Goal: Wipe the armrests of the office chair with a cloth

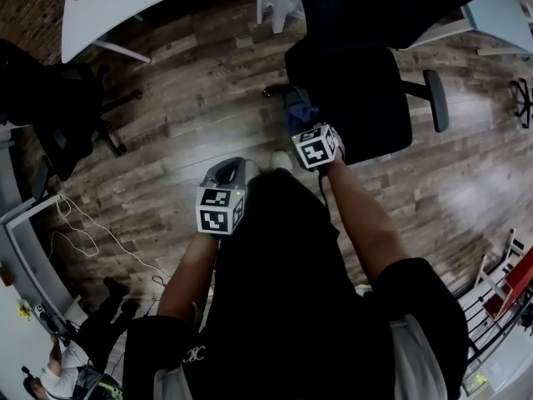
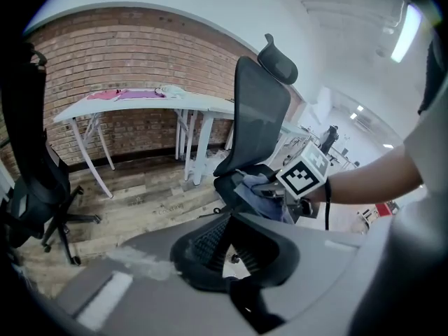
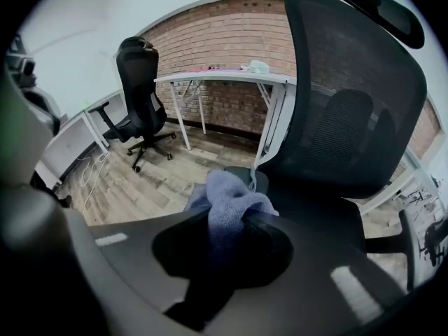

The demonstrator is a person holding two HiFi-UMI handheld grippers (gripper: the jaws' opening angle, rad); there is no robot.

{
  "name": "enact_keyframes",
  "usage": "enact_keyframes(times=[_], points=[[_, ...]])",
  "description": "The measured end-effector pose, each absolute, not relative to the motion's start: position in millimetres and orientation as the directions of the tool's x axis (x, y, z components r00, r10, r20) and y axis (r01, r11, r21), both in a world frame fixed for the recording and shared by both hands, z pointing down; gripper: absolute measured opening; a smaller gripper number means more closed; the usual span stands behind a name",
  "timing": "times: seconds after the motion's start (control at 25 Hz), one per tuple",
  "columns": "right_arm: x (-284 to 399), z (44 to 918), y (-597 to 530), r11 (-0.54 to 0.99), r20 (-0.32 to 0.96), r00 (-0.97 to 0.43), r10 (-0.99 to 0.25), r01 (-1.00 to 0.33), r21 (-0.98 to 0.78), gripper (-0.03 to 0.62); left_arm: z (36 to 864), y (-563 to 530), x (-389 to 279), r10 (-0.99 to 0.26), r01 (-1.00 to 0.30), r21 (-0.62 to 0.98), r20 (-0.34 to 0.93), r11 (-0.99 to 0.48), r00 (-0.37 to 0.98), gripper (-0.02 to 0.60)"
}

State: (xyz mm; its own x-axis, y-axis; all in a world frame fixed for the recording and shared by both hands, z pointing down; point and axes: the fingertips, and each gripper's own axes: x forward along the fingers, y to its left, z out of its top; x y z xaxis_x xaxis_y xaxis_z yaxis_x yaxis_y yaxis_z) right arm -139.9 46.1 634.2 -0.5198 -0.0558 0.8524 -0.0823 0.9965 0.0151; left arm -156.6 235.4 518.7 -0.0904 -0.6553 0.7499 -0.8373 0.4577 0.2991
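Observation:
The black mesh office chair (image 1: pixel 360 90) stands just ahead of me, its back (image 3: pixel 350 117) filling the right gripper view. My right gripper (image 1: pixel 303 119) is shut on a bunched blue cloth (image 3: pixel 227 200), held at the chair's left armrest (image 3: pixel 241 177). In the head view the cloth (image 1: pixel 298 107) covers that armrest. The chair's other armrest (image 1: pixel 435 100) is bare. My left gripper (image 1: pixel 236 167) hangs lower and to the left, away from the chair, its ribbed pads (image 2: pixel 204 240) slightly apart with nothing between them. From the left gripper view I see the right gripper (image 2: pixel 271 190) and the cloth (image 2: pixel 260 196).
A white table (image 1: pixel 125 7) stands against the brick wall (image 2: pixel 126 54). A second black chair (image 1: pixel 58 115) is on the left, beside a white desk (image 1: pixel 21 223) with cables (image 1: pixel 92 236) on the wood floor. A person (image 1: pixel 67 365) sits at the lower left.

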Motion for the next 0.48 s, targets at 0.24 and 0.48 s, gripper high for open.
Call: enact_keyframes(times=[0.24,0.48], points=[[-167.8,623.8,16.8,0.994,0.800,-0.600,-0.005,-0.092,-0.063,0.069,527.3,225.1,-156.7,-0.625,-0.860,0.278,0.779,0.427,-0.058,0.006],[-135.4,607.4,-10.4,0.993,0.725,-0.679,0.113,0.108,-0.053,0.067,536.9,183.0,-165.6,-0.606,-0.899,0.248,0.795,0.361,-0.024,0.006]])
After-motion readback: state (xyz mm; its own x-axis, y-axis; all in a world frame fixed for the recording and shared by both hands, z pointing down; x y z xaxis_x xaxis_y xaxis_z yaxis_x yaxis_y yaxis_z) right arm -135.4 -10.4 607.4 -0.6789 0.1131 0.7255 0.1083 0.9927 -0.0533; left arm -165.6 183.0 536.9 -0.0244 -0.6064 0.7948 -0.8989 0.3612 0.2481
